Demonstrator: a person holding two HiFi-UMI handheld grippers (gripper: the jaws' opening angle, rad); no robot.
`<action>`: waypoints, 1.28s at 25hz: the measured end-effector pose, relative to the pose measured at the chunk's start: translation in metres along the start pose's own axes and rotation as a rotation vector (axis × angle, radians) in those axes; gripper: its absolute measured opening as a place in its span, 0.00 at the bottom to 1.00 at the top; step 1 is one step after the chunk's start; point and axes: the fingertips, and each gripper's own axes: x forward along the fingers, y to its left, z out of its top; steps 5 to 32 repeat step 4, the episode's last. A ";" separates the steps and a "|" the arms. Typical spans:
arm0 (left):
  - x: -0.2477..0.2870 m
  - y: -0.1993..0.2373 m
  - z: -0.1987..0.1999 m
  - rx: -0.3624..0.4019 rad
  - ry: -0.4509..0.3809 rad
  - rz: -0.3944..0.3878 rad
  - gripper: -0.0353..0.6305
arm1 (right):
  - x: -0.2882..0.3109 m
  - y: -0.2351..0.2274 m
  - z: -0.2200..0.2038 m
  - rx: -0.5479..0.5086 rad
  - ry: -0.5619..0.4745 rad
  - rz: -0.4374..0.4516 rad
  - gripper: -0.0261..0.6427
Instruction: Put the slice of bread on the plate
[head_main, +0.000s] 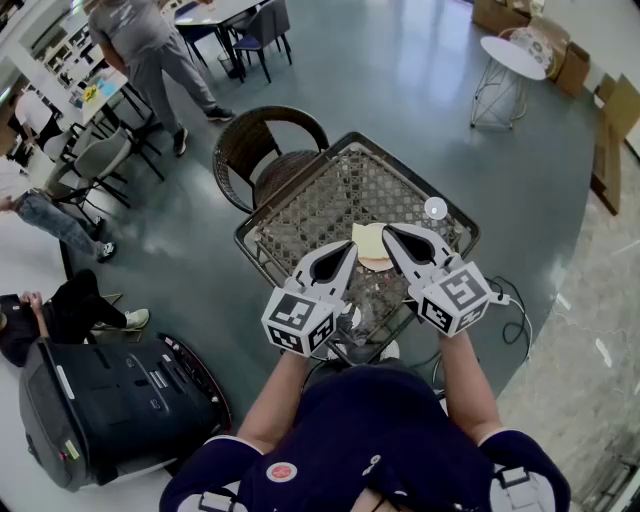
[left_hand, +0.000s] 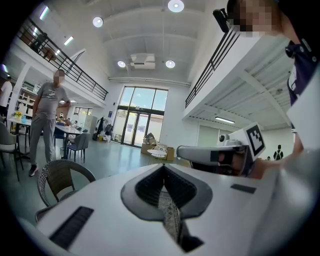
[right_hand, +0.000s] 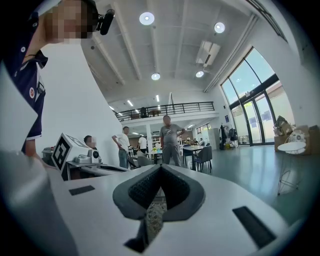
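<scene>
In the head view a pale slice of bread (head_main: 370, 241) lies on the lattice-topped table (head_main: 320, 205), with a brownish curved edge (head_main: 376, 265) showing just under its near side. Whether that edge is a plate I cannot tell. My left gripper (head_main: 350, 247) is shut, and its tip is by the bread's left edge. My right gripper (head_main: 388, 232) is shut too, and its tip is over the bread's right part. In both gripper views the jaws meet with nothing between them, left gripper (left_hand: 163, 166) and right gripper (right_hand: 161, 167), and both point level across the room.
A small round white thing (head_main: 435, 208) sits on the table's far right. A wicker chair (head_main: 262, 150) stands behind the table. A black case (head_main: 110, 400) lies on the floor at left. A white side table (head_main: 510, 55) and cardboard boxes stand far right. People are at the upper left.
</scene>
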 end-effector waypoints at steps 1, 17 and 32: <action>-0.001 0.000 0.000 0.000 0.001 0.000 0.06 | 0.000 0.001 0.000 -0.001 -0.001 -0.001 0.05; -0.002 0.000 -0.002 -0.002 0.004 -0.001 0.06 | 0.000 0.002 0.001 -0.003 -0.004 -0.003 0.05; -0.002 0.000 -0.002 -0.002 0.004 -0.001 0.06 | 0.000 0.002 0.001 -0.003 -0.004 -0.003 0.05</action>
